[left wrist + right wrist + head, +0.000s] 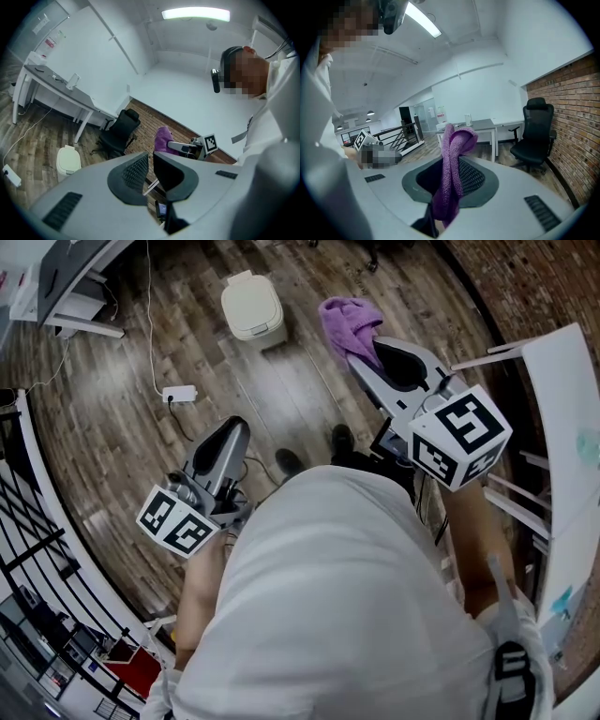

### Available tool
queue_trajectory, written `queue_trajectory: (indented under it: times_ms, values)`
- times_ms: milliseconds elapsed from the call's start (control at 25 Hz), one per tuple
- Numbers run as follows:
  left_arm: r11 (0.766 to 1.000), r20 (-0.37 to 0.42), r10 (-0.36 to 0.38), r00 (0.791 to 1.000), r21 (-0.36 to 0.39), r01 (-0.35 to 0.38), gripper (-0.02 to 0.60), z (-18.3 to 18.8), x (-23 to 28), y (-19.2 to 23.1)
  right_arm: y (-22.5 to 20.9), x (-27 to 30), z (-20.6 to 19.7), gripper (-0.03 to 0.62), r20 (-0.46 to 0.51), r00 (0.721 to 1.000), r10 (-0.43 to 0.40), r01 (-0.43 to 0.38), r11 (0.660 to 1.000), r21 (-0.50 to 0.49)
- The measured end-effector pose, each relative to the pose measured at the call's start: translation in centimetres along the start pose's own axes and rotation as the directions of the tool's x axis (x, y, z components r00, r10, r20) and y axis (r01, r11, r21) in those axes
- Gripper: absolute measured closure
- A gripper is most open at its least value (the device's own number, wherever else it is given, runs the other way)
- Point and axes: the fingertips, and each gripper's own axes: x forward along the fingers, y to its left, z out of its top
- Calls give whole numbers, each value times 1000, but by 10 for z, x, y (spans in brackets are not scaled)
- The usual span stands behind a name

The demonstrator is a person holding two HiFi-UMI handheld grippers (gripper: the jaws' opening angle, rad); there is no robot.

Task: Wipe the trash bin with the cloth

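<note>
The trash bin (253, 307) is a small cream bin with its lid down, standing on the wood floor ahead of me; it also shows low at the left as the bin (67, 161). My right gripper (368, 351) is shut on a purple cloth (348, 322), held in the air to the right of the bin. The cloth (453, 171) hangs folded between the jaws of that gripper (452, 161). My left gripper (234, 430) hangs nearer my body, well short of the bin. Its jaws (151, 164) stand shut with nothing between them.
A white power strip (178, 394) with its cable lies on the floor left of the bin. A black office chair (119, 131) stands by the brick wall, near a grey desk (61, 89). A black railing (37, 549) runs at the left and a white table (572, 427) at the right.
</note>
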Motion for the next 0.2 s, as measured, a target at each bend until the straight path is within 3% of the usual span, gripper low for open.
queue_trajectory:
  times_ms: [200]
  values:
    - [1000,-6,-6,1000,7,6,549,-3,8,-5,-7,-3,-2,506,8,1000,-4,4,1000,-1]
